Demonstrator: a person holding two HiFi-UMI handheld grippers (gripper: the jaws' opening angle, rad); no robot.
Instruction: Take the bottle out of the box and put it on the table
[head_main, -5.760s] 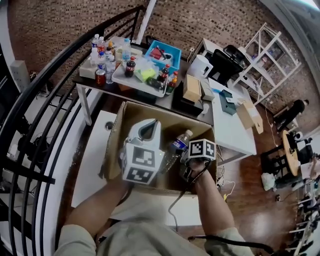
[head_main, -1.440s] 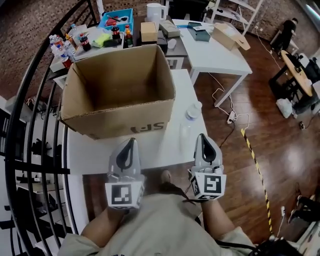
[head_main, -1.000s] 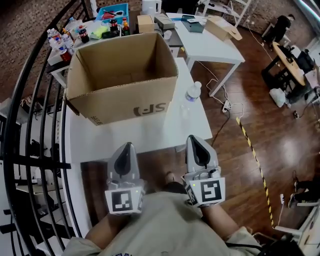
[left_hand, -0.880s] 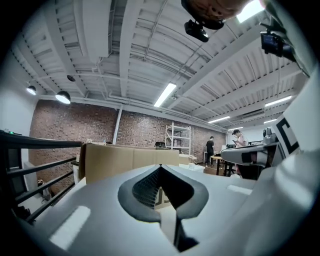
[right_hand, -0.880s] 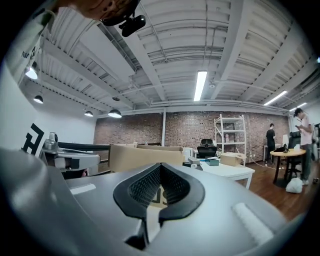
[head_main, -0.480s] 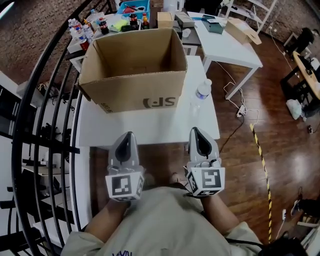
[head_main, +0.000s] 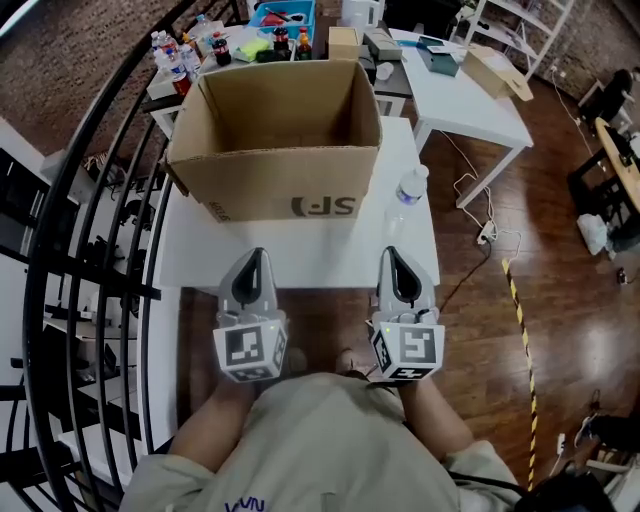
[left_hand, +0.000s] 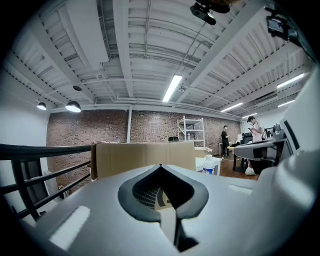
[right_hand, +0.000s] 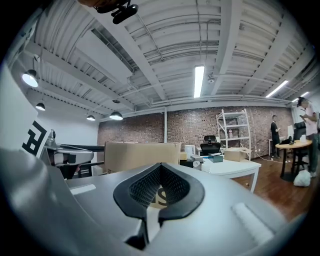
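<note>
The clear water bottle (head_main: 408, 190) with a white cap stands upright on the white table (head_main: 300, 255), just right of the open cardboard box (head_main: 275, 140). The box looks empty inside. My left gripper (head_main: 252, 262) and right gripper (head_main: 391, 258) hover side by side at the table's near edge, both shut with nothing held, well short of the box and bottle. In the left gripper view the box (left_hand: 145, 157) fills the middle and the bottle (left_hand: 209, 165) shows to its right. In the right gripper view the box (right_hand: 142, 155) stands ahead past the closed tips.
A black stair railing (head_main: 90, 200) curves along the left. Behind the box is a cluttered table with drink bottles (head_main: 175, 55) and a blue bin (head_main: 285, 15). Another white table (head_main: 470, 95) stands to the right. Yellow-black tape (head_main: 520, 320) crosses the wood floor.
Earlier my right gripper held the bottle inside the box. Now the bottle stands on the table and both grippers are back at the near edge, empty. My head view has shifted.
</note>
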